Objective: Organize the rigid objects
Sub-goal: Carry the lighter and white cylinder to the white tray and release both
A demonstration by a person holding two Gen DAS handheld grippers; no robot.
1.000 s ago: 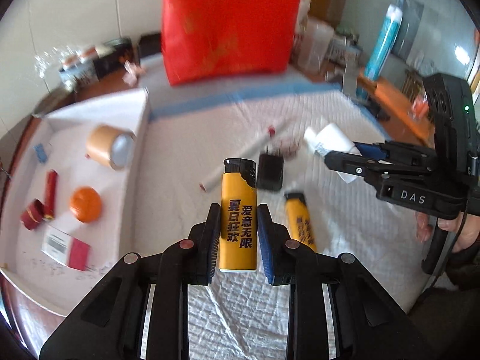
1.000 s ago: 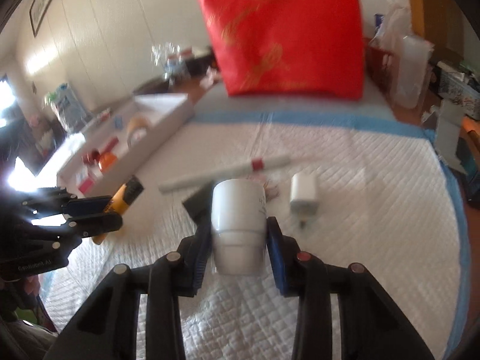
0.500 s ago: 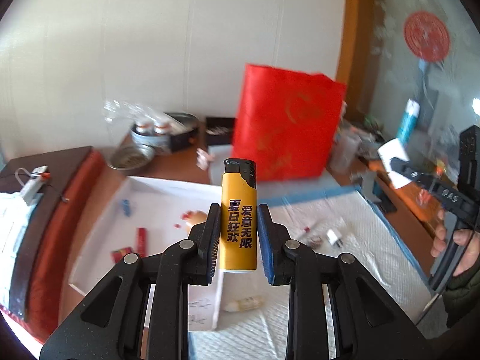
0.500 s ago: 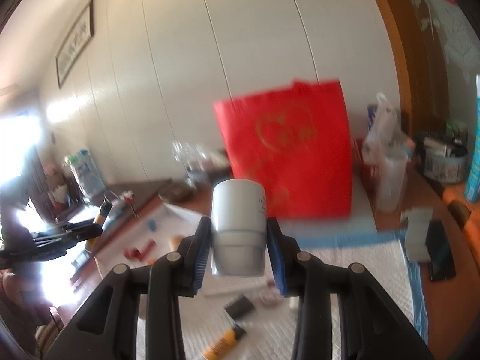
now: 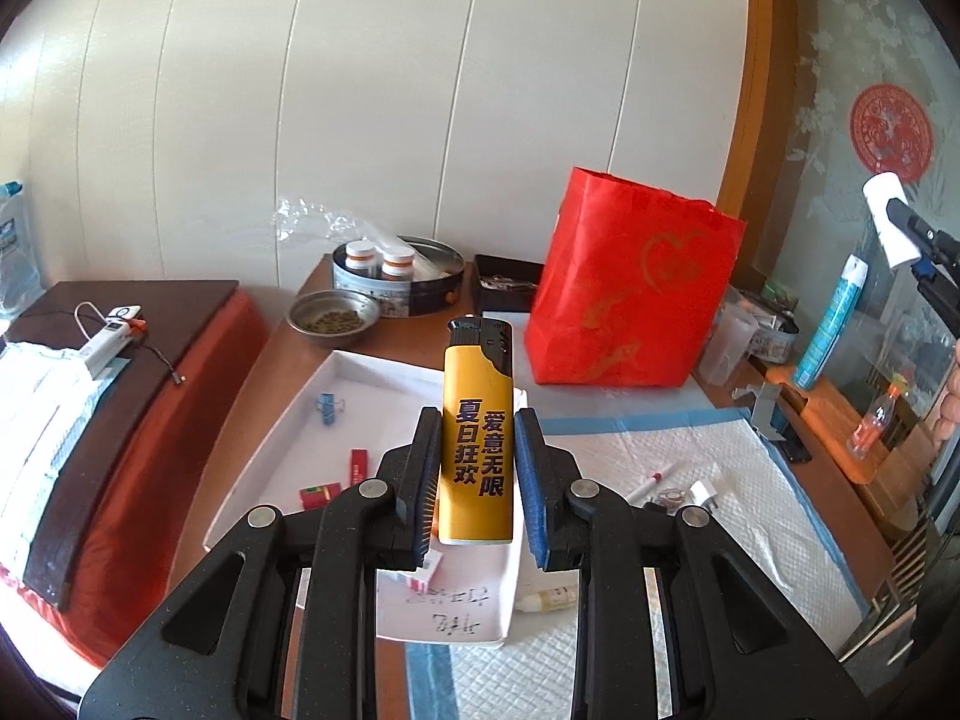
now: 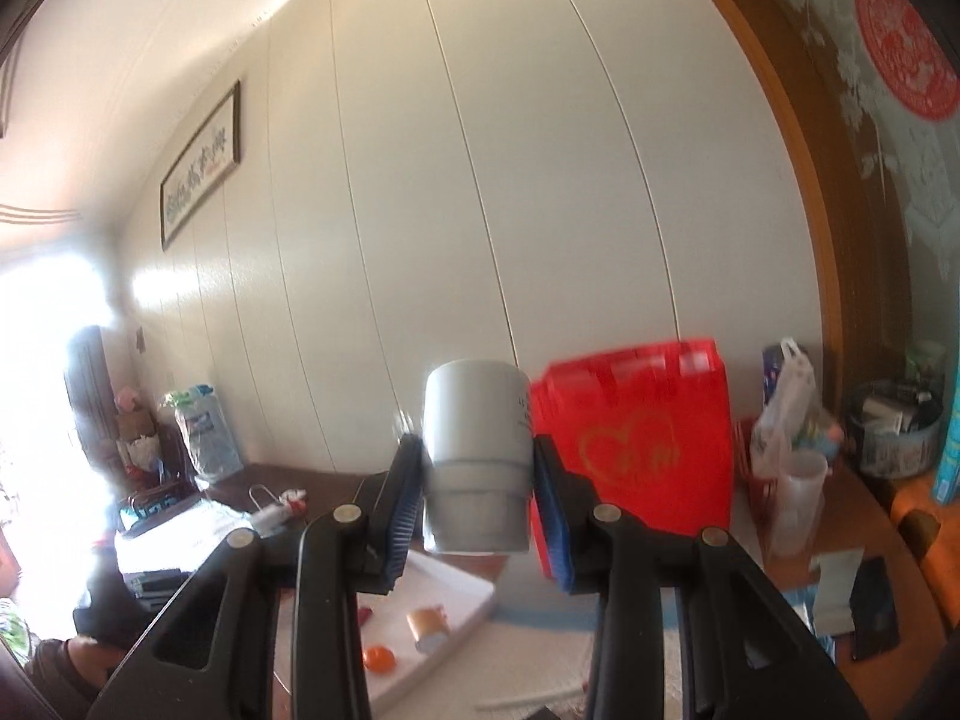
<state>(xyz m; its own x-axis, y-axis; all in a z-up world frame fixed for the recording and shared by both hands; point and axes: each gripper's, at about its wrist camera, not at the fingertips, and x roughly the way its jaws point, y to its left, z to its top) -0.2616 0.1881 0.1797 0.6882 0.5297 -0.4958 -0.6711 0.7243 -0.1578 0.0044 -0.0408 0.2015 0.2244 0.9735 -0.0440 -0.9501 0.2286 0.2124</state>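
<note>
My left gripper [image 5: 477,480] is shut on a yellow lighter [image 5: 478,432] with a black cap, held upright high above the white tray [image 5: 312,396]. The tray holds a blue clip [image 5: 327,407] and red pieces [image 5: 359,467]. My right gripper [image 6: 477,498] is shut on a white bottle [image 6: 477,456], raised high; it shows at the right edge of the left wrist view [image 5: 891,219]. A white charger [image 5: 702,491] and a pen [image 5: 651,480] lie on the white quilted mat [image 5: 750,504]. An orange ball [image 6: 379,658] and a tape roll [image 6: 427,627] lie in the tray [image 6: 474,591].
A red bag [image 5: 630,294] stands at the back of the table. Behind the tray are a metal bowl [image 5: 333,318], a tin with jars [image 5: 396,273] and a black box [image 5: 504,288]. A small dropper bottle [image 5: 549,599] lies beside the tray.
Both grippers have lifted well above the table with their objects still held, and both views have tilted up toward the wall.
</note>
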